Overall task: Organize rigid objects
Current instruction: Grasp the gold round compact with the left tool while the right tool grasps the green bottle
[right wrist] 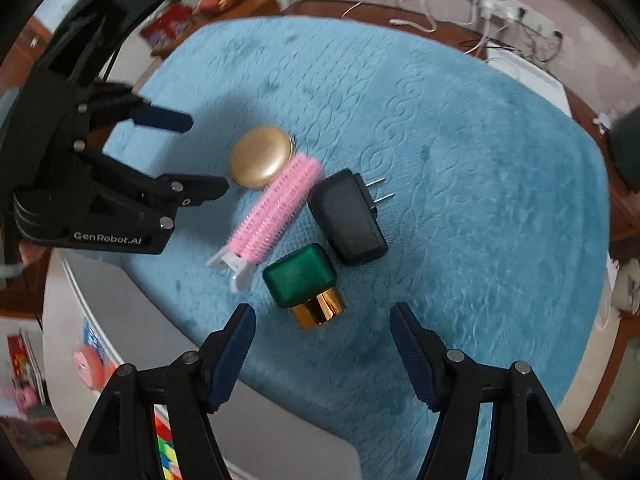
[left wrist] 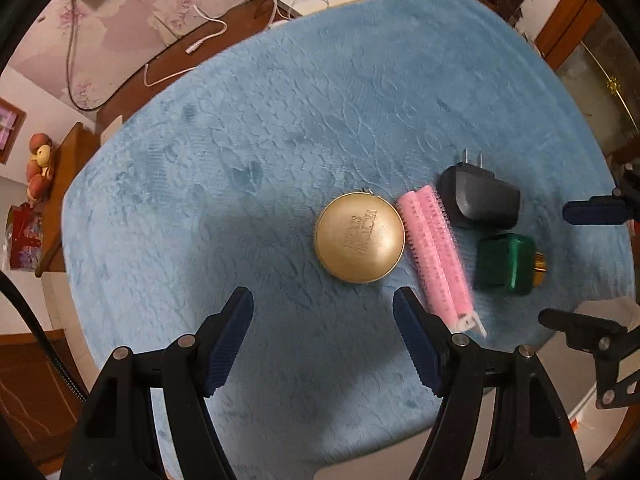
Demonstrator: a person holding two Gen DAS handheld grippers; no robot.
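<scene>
Blue plush cloth covers the table. Left wrist view: the left gripper, jaws wide and empty, has the gold compact at twelve o'clock. Right wrist view: the right gripper, agape and empty, has the green bottle at twelve, gold cap nearest.

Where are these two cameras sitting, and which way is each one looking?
Left wrist view: sits on the left gripper, looking down its open fingers at the gold round case; the right gripper pokes in at the right edge.
Right wrist view: sits on the right gripper, looking down at the green bottle; the left gripper shows at left.
Both share the blue mat, pink hair roller and black plug adapter.
</scene>
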